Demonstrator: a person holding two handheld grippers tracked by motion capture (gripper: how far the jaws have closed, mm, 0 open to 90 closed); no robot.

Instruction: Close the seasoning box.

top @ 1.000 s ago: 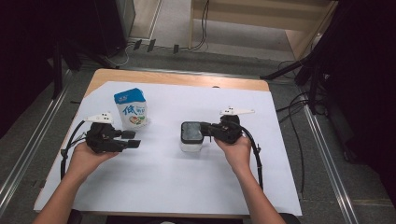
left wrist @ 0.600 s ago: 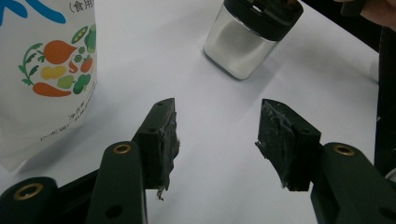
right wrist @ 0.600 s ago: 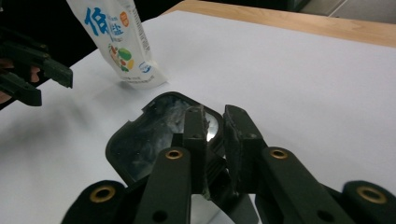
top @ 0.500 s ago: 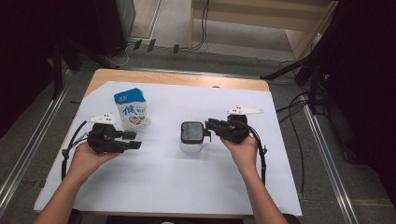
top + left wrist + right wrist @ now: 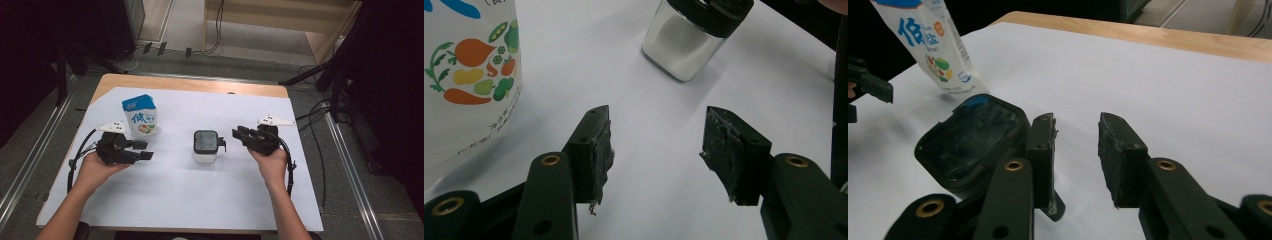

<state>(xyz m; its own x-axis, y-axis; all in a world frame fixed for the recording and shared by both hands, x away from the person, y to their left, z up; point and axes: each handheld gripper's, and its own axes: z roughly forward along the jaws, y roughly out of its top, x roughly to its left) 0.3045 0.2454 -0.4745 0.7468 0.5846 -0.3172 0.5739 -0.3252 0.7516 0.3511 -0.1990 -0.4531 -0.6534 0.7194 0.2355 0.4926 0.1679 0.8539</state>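
Left gripper (image 5: 654, 150): in its own view the jaws stand wide apart with nothing between them, the worn pads over bare white paper (image 5: 634, 75). Just beyond the left jaw and off to its left stands the carton (image 5: 469, 75), upright, its printed vegetables facing the camera; it is near that jaw but apart from it. Farther ahead, past the gap and a little toward the right jaw, stands the jar (image 5: 689, 40), clear-walled with white contents and a black lid, well apart from both jaws.

Right gripper (image 5: 1075, 155): its jaws are parted too, by a narrower gap, and hold nothing. The jar (image 5: 973, 140) sits just outside the left jaw, its black lid (image 5: 968, 135) close against that jaw's outer side; whether they touch cannot be told. Ahead of the jaws lies open paper (image 5: 1128, 75). Farther off, beyond the jar and to the left, the carton (image 5: 928, 45) stands on the sheet, and the tip of the other gripper shows at the left edge. Beyond the paper runs the wooden table edge (image 5: 1168, 37).

From the high view, the left gripper (image 5: 145, 150) and right gripper (image 5: 239, 134) point inward from either side, with the jar (image 5: 205, 146) between them, nearer the right jaws, and the carton (image 5: 140, 116) just behind the left jaws.
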